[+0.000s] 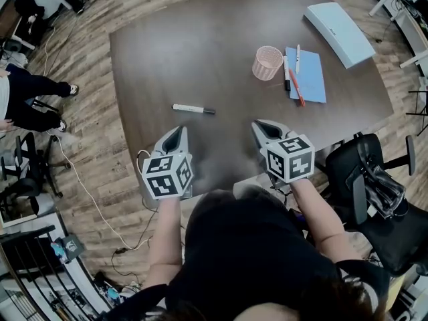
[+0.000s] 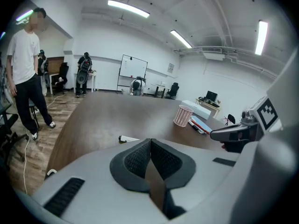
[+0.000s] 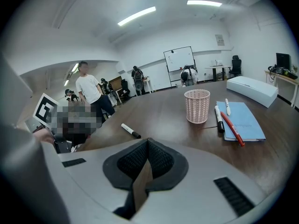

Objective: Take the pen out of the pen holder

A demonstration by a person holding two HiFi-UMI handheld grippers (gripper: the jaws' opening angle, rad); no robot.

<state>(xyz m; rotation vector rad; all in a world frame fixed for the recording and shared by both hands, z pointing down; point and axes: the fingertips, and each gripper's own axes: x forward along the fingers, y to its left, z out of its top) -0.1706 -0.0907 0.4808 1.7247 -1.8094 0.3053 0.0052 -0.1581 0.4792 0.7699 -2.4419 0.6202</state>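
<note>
A pink mesh pen holder stands upright on the dark table, with no pen showing above its rim. Right of it, a black-capped marker, a red pen and a white pen lie on or against a blue notebook. Another white marker lies alone nearer the front. My left gripper and right gripper hover side by side at the table's near edge, both shut and holding nothing. The right gripper view shows the holder and lone marker ahead.
A long white box lies at the table's far right. A black office chair stands by my right arm. A person stands on the floor to the left, with cables and more chairs nearby.
</note>
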